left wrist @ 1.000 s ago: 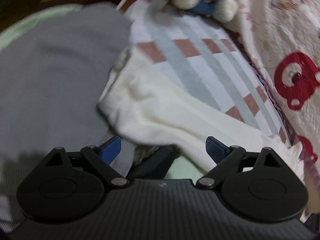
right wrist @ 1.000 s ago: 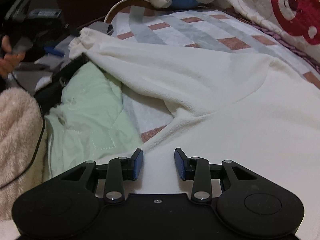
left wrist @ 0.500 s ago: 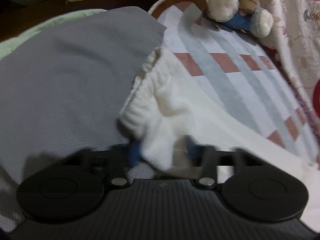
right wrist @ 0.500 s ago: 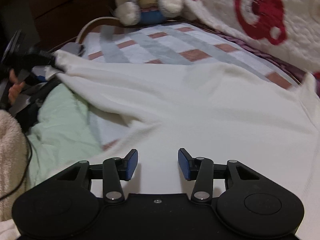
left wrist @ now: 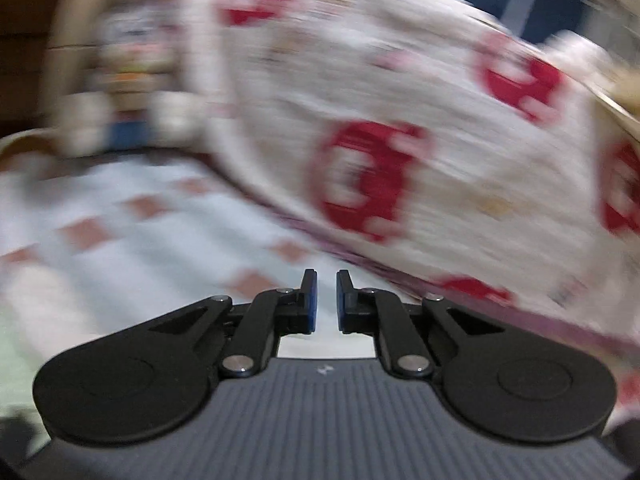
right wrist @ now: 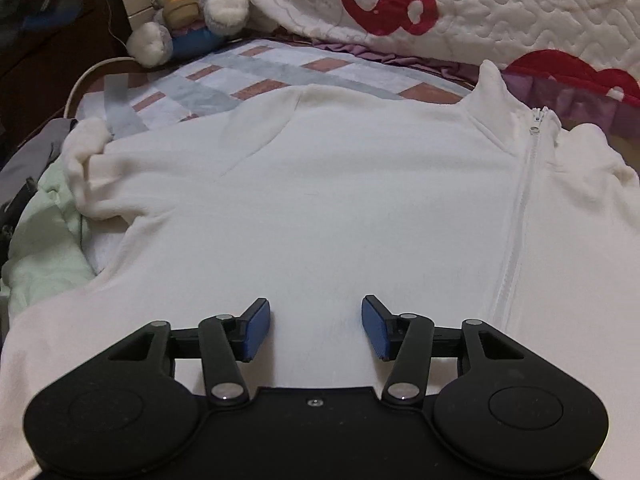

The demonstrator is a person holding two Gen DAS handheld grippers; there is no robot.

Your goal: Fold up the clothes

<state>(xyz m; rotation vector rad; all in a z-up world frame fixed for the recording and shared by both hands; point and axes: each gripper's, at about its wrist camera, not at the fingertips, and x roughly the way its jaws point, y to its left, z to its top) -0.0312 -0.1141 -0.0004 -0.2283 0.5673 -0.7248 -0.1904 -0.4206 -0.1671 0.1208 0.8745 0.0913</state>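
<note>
In the right wrist view, a grey garment (right wrist: 36,152) and a pale green cloth (right wrist: 44,240) sit bunched at the far left edge of the bed. Just beside them lies the crumpled sleeve cuff (right wrist: 86,148) of the cream fleece jacket (right wrist: 320,208), which spreads face-up across the checked bedsheet (right wrist: 256,72) and fills the middle of the view, its white zipper (right wrist: 520,208) running down the right side below the raised collar. A plush rabbit (right wrist: 184,4) sits at the head of the bed, and a white quilt with red bears (right wrist: 500,8) banks up along the right. The right gripper (right wrist: 316,326) hovers low over the jacket's front; its jaws have just been opening and stand spread, with nothing pinched. The left wrist view is badly motion-blurred: the left gripper (left wrist: 323,300) has its fingers drawn nearly together with nothing between them, in front of the sheet and quilt.
</note>
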